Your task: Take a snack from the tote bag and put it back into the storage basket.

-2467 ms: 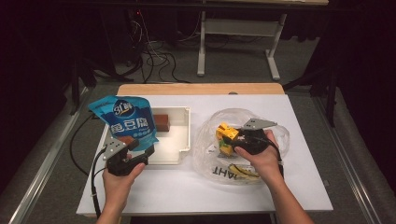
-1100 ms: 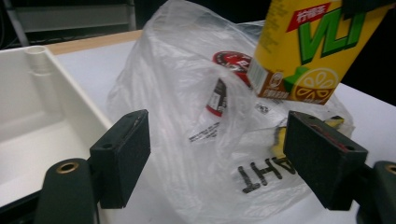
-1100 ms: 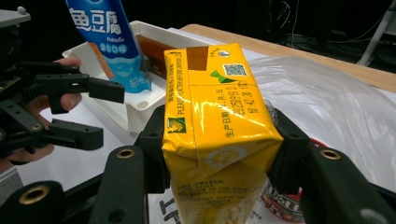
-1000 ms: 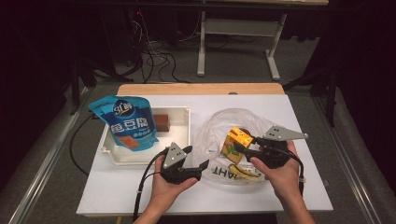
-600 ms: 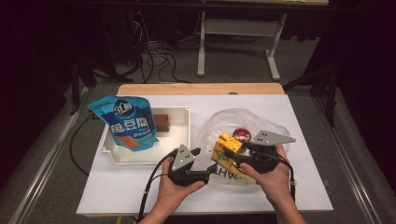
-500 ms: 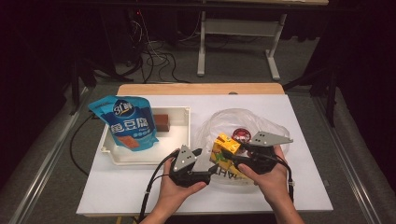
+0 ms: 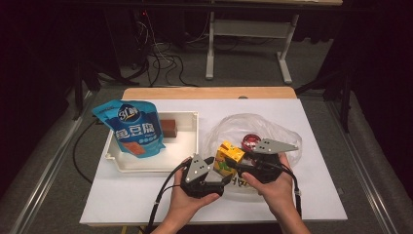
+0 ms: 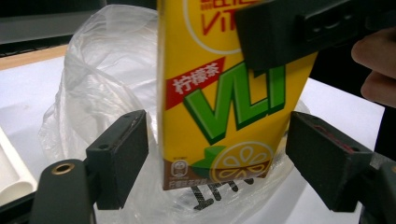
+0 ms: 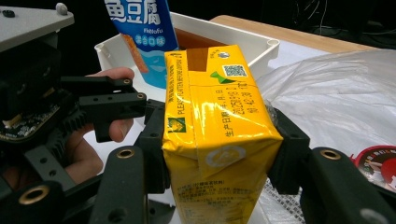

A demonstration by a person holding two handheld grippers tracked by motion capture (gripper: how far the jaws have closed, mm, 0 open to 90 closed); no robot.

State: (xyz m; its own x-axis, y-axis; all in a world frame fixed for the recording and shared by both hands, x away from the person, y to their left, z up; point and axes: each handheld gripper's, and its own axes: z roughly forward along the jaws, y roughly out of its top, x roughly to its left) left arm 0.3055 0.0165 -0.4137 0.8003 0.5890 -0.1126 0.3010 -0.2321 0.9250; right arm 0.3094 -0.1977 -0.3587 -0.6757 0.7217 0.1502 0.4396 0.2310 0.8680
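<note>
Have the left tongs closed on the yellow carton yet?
No: in the left gripper view the left tongs stand open, with a gap on each side of the yellow carton.

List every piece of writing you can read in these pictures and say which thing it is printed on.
"VLT", cut off, and "柠檬茶": yellow drink carton.
"PLEASE FLATTEN BEFORE DISPOSAL": a side of the carton; its date stamp is too blurred to read.
"鱼豆腐": blue snack pouch; its small print is too blurred.
Black letters on the clear plastic bag are unreadable.
</note>
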